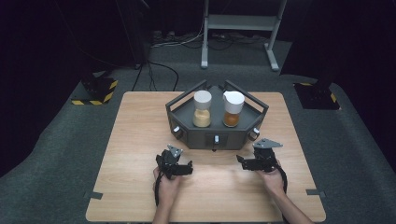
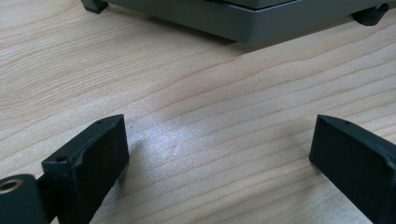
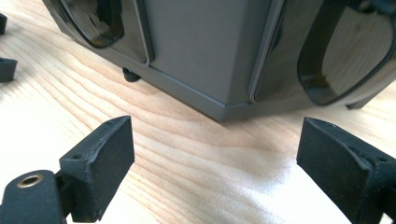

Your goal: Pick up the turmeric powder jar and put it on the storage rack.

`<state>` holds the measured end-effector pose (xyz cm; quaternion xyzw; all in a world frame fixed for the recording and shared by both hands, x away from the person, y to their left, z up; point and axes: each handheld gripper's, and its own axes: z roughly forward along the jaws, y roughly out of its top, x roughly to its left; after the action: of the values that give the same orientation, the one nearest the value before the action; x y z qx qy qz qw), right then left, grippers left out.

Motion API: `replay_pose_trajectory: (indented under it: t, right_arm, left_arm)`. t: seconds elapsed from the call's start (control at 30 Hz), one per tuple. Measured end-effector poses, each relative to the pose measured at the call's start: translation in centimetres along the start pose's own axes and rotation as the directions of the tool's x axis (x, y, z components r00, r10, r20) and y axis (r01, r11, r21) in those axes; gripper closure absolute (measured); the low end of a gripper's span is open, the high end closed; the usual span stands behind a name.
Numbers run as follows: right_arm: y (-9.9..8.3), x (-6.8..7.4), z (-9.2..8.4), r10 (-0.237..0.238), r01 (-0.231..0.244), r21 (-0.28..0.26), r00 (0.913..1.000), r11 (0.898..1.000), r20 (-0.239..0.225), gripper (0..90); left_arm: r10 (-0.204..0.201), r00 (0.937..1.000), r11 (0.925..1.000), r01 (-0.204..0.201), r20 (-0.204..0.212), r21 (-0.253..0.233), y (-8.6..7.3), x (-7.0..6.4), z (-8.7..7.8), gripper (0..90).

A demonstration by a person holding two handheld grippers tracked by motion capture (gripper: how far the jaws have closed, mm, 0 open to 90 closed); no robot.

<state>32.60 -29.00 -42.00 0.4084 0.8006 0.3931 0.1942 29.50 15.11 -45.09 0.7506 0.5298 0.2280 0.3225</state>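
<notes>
Both hands rest low on the wooden worktop [image 1: 140, 140], each carrying a tool with nothing in it. The left tool [image 1: 187, 167] has its jaws spread wide over bare wood, and the right tool [image 1: 240, 161] also stands with its jaws apart and empty. What they face is the dark grey tray [image 1: 217, 135], a many-sided holder sitting in the far middle of the worktop, with two jars standing upright in it side by side: the pale-filled jar [image 1: 202, 109] on the left and the amber-filled jar [image 1: 233, 109] on the right, each with a white lid, close together but not clearly touching. The tray lies beyond both tools, away from the person, and between them rather than straight ahead of either. The left tool's camera looks along the wood at the tray's bottom edge [image 2: 243, 23] some way off, while the right tool's camera has a front corner [image 3: 224, 102] of the tray near, looming between its jaws. So I judge the right hand the nearer of the two, and the amber-filled jar is the one on its side. The jars stand tall, their long axis vertical, above the tray's wall, so any reach for one would, I think, need the tool to rise and go forward over that rim first.
</notes>
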Motion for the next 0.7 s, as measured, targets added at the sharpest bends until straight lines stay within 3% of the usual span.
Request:
replay_pose_trajectory:
  t: [0.7]
  right_arm:
    - [-1.9,0.7,1.5,0.018,-0.019,0.046,0.9996,0.999,0.021,11.0]
  left_arm:
    - [0.0,1.0,1.0,0.0,0.0,0.0,0.0,0.0,0.0,4.6]
